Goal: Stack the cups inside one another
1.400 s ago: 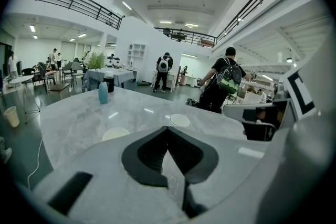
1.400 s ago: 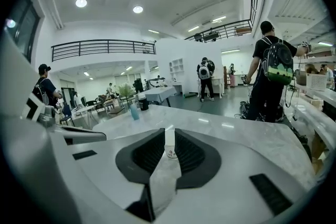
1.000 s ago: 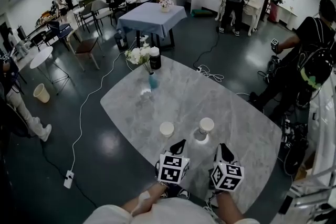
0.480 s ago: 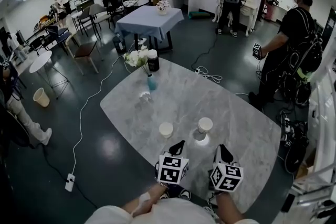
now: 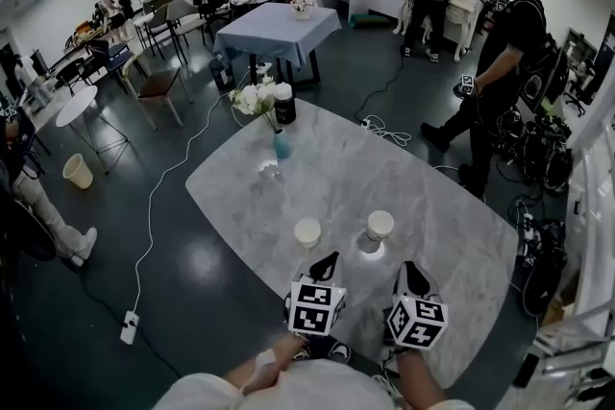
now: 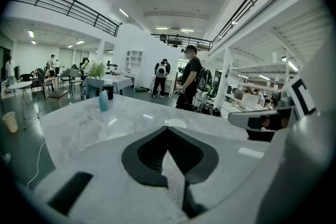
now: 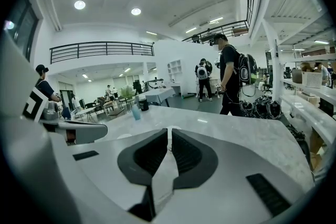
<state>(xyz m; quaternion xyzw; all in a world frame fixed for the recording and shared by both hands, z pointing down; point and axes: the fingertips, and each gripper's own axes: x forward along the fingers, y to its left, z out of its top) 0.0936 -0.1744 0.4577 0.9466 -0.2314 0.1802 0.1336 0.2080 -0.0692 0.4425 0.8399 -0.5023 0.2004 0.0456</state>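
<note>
Left tool (image 5: pixel 331 257): jaws together, nothing in them. Right tool (image 5: pixel 411 267): same, closed down to a sliver, empty. We're holding both low over the near edge of the table (image 5: pixel 288 187), pointing toward the far side.

Just beyond the tips are two pale cups, both upright and mouth up. The left cup (image 5: pixel 307 232) sits ahead of the left tool and the right cup (image 5: pixel 380 225) ahead of the right tool. They stand apart, so nothing is stacked yet. Flowers (image 5: pixel 256 99) and a dark canister (image 5: pixel 284 106) are at the far end, well clear.

Risks as we see them:
- Going in with the jaws closed means we shove a cup instead of straddling it. They look light and the table looks slick, so it would probably skid or tip.
- Clamping the wall too hard could dent it, and the cups might then not nest.
- Lowering one cup off-centre would catch the other's rim and knock it over. Our guess is the spare tool should steady the lower cup.
- Gripping near the rim could block full seating.
</note>
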